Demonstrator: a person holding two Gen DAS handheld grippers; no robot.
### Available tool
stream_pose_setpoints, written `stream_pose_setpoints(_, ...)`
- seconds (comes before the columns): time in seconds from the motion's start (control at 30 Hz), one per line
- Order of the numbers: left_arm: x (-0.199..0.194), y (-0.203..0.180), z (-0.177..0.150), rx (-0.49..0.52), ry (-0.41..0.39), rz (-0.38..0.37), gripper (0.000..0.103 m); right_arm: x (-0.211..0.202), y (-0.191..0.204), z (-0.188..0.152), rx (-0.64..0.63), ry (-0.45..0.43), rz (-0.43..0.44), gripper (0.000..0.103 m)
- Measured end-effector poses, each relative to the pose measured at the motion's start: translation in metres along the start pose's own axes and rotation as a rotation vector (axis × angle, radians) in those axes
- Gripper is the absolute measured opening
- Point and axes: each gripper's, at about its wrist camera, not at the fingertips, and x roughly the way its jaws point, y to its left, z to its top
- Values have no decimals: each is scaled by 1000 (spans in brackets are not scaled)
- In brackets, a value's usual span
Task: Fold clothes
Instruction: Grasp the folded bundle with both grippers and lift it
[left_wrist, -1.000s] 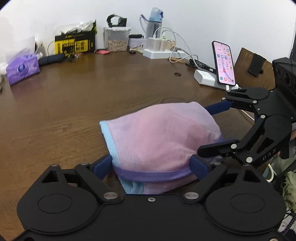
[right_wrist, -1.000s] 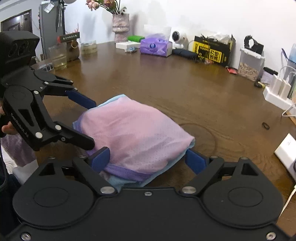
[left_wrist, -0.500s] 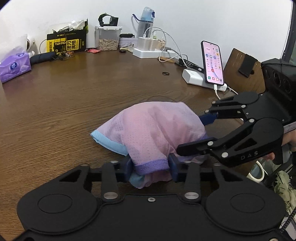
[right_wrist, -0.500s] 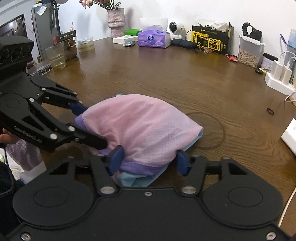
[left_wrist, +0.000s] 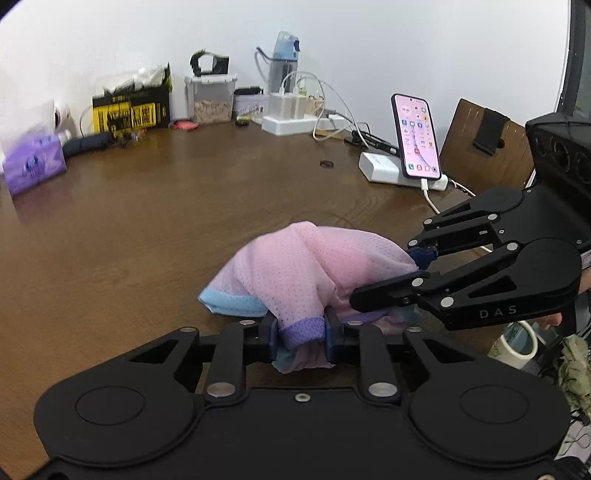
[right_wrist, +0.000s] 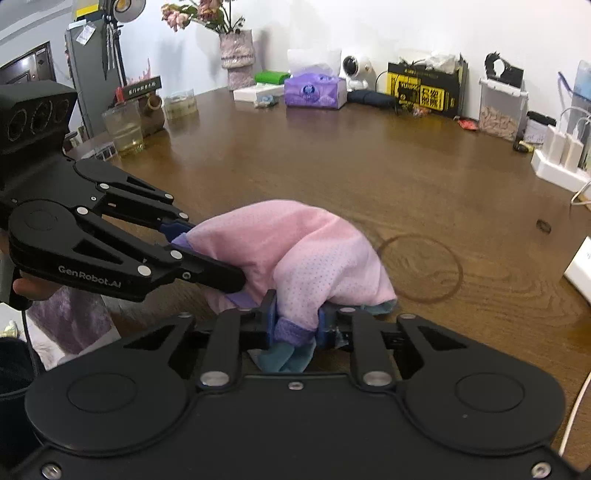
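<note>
A pink mesh garment (left_wrist: 314, 266) with a purple hem and light blue trim lies bunched in a mound on the brown wooden table (left_wrist: 166, 206). My left gripper (left_wrist: 301, 332) is shut on the purple hem at the near edge of the mound. In the same view my right gripper (left_wrist: 388, 277) grips the cloth from the right. The right wrist view shows the garment (right_wrist: 295, 243) with my right gripper (right_wrist: 295, 325) shut on its purple hem. There my left gripper (right_wrist: 208, 254) comes in from the left, its fingers closed into the cloth.
A phone on a white stand (left_wrist: 415, 136), a power strip with cables (left_wrist: 295, 123) and a small ring (left_wrist: 325, 163) sit beyond the garment. A tissue pack (right_wrist: 314, 90), boxes and a vase (right_wrist: 236, 55) line the far edge. A glass (right_wrist: 123, 129) stands far left.
Both grippers went from wide open around the garment to shut on its purple hem. The cloth has bunched up into a narrower, taller mound between them.
</note>
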Motion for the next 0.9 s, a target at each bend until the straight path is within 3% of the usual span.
stream_pose_setpoints(0.13, -24, 14, 32, 73, -20, 34, 22, -3, 6, 25, -29, -44, -11, 23)
stream_pose_setpoints(0.3, -59, 63, 93, 232, -19, 170, 22, -4, 14, 61, -69, -104, -23, 23)
stream_pose_setpoints(0.33, -63, 72, 100, 248, -20, 199, 22, 7, 19, 90, -95, -140, -21, 22)
stream_pose_setpoints(0.47, -83, 118, 127, 284, -24, 314, 22, 38, 35, 153, -147, -202, -11, 22)
stream_pose_setpoints(0.63, -103, 206, 152, 301, 5, 415, 22, 101, 62, 243, -206, -268, 19, 22)
stream_pose_setpoints(0.67, -102, 237, 155, 275, 38, 437, 22, 121, 69, 258, -216, -273, 28, 22)
stream_pose_setpoints(0.73, -99, 261, 152, 254, 63, 464, 22, 157, 81, 276, -219, -268, 52, 22)
stream_pose_setpoints(0.83, -78, 312, 134, 198, 178, 488, 24, 220, 97, 293, -194, -231, 108, 22)
stream_pose_setpoints(0.87, -62, 333, 119, 155, 269, 487, 26, 240, 102, 294, -186, -207, 124, 23)
stream_pose_setpoints(0.9, -55, 340, 111, 143, 323, 499, 35, 264, 106, 289, -179, -153, 144, 25)
